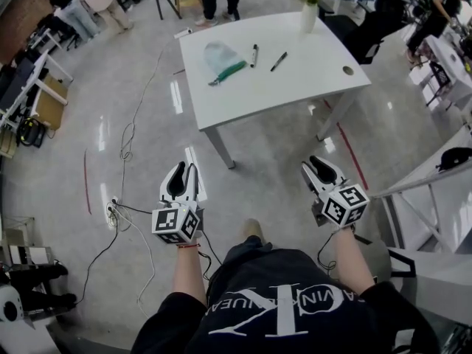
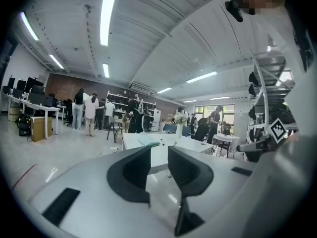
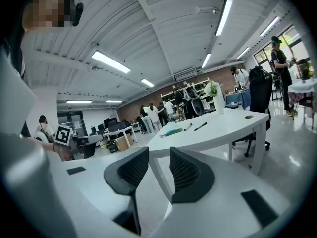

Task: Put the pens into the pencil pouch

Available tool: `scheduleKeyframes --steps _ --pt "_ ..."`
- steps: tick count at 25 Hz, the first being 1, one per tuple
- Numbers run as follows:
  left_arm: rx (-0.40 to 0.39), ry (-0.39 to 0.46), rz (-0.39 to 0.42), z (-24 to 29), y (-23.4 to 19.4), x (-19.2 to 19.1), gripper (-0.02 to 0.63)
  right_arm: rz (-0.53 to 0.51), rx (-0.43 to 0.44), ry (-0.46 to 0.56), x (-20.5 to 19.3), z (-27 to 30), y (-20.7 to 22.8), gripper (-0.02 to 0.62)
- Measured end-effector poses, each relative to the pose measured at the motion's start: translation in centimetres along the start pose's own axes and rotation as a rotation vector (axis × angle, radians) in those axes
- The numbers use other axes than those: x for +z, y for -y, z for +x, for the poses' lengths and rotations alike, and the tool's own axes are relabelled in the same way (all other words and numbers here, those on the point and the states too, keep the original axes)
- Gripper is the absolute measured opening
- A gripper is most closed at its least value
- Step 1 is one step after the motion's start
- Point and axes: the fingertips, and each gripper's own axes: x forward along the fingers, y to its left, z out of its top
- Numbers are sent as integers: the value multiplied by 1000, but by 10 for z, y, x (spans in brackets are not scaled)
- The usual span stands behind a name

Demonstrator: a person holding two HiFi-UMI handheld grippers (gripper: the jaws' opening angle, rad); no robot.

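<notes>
Left tongs (image 1: pixel 184 169): released. I see a clear gap between the jaws with nothing in it, and I hold them over the floor (image 1: pixel 251 179), well short of the surface's (image 1: pixel 310 80) near edge.
Right tongs (image 1: pixel 316 164): released as well and empty, also over the floor.
Pencil pouch (image 1: pixel 221 59): lies flat by the surface's left edge.
Thick pen (image 1: pixel 254 55): lies on the surface just right of the pouch, outside it.
Thin pen (image 1: pixel 279 61): lies further right, near mid-surface, apart from the thick one.
Vase (image 1: pixel 309 13): stands upright at the far edge, holding white flowers.
</notes>
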Motion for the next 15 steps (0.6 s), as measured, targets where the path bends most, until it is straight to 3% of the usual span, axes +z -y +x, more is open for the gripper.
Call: scheduleKeyframes --steps 9,15 --pt "-47 10 26 62 -47 21 91 37 -43 41 21 60 10 144" --pt "-58 -8 -5 82 -63 9 91 47 -54 24 14 76 10 143"
